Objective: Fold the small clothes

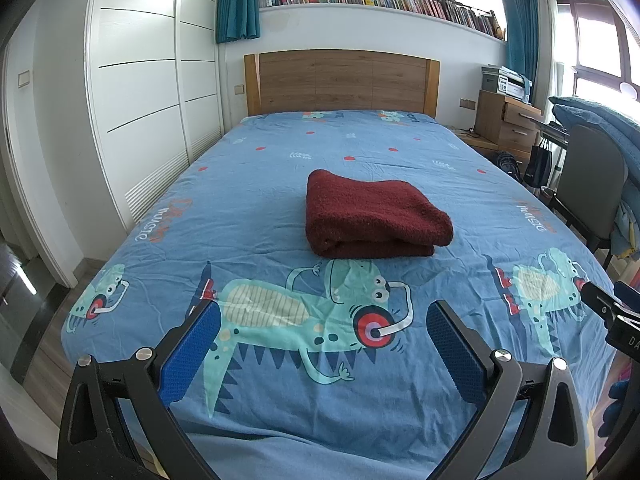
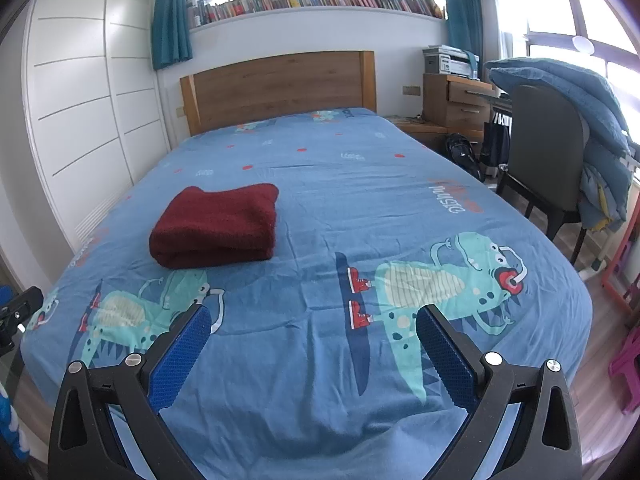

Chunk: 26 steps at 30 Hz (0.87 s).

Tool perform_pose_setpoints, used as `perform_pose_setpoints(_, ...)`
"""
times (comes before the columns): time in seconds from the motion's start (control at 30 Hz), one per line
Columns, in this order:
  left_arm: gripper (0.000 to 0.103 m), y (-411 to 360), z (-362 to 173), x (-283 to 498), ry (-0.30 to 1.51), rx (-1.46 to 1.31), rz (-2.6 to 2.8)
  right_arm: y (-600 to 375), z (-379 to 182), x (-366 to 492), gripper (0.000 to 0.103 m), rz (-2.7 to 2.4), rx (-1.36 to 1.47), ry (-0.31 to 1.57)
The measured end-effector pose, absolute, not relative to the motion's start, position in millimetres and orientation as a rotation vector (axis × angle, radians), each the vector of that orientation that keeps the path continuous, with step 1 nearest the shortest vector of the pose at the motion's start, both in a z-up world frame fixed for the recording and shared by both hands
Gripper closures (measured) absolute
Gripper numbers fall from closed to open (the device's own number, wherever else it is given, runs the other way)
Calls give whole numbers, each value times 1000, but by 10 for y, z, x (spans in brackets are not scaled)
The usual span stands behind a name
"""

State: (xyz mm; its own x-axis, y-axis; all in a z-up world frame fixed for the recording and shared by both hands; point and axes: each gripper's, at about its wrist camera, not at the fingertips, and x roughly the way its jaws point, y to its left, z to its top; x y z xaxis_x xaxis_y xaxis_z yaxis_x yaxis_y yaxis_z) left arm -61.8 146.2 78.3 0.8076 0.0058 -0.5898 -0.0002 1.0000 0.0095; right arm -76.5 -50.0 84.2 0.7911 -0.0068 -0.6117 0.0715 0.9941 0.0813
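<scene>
At the bottom of each view, the left gripper [image 1: 324,312] and right gripper [image 2: 314,318] stand wide apart, holding nothing, their blue ribbed pads [image 1: 192,354] cut off below. Beyond, mid-frame, a fuzzy dark-red folded cloth [image 1: 374,216] lies on the cartoon-printed blue sheet [image 1: 280,184]; farther back, a wooden headboard [image 1: 340,80].

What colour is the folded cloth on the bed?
Dark red cloth, plain with no pattern; clearest in the left wrist view.
</scene>
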Motion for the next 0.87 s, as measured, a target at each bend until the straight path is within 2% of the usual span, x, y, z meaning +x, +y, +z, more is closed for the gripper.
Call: perform_pose_setpoints(0.87,1,1502,741,-606,643,-9,1,-517,832,-787,0,-46,102,657)
